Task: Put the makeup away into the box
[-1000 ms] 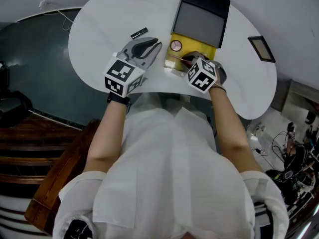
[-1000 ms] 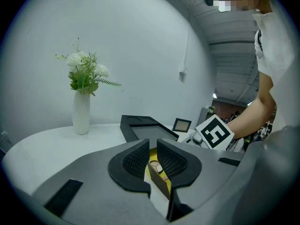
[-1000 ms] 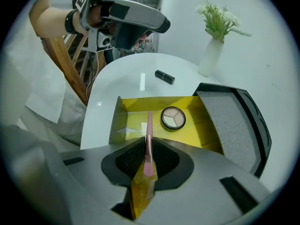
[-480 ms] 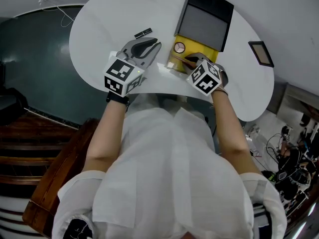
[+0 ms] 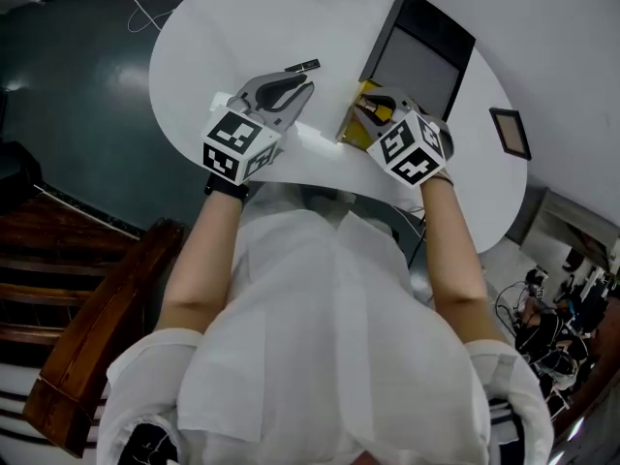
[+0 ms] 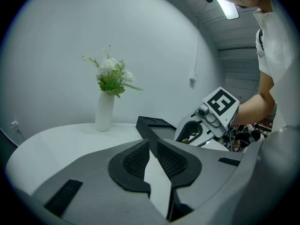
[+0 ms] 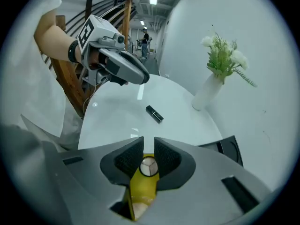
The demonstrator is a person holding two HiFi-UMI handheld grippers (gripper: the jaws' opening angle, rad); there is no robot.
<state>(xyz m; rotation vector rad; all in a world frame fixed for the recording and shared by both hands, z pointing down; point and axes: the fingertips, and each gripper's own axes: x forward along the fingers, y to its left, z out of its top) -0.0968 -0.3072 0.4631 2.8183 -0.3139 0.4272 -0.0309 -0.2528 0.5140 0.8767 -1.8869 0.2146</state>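
An open box (image 5: 353, 130) with a yellow inside and an upright black lid (image 5: 422, 54) stands on the white table (image 5: 232, 37). My right gripper (image 5: 368, 110) hangs over the box, pointing steeply down. Its jaws stand a narrow gap apart with nothing between them (image 7: 149, 146). Through the gap I see a round compact (image 7: 149, 167) lying in the yellow box (image 7: 140, 187). A black lipstick (image 5: 303, 66) (image 7: 154, 114) lies on the table left of the box. My left gripper (image 5: 302, 89) (image 6: 153, 144) hovers near the lipstick, empty, with its pads almost meeting at the tips.
A white vase of flowers (image 6: 104, 111) (image 7: 206, 93) stands at the table's far side. A small dark frame (image 5: 511, 132) lies at the right edge of the table. Wooden stairs (image 5: 77, 289) and a dark floor lie to the left.
My right gripper has lifted up out of the box. My left gripper has shifted a little. The head view has swung, so the table sits further right and more tilted.
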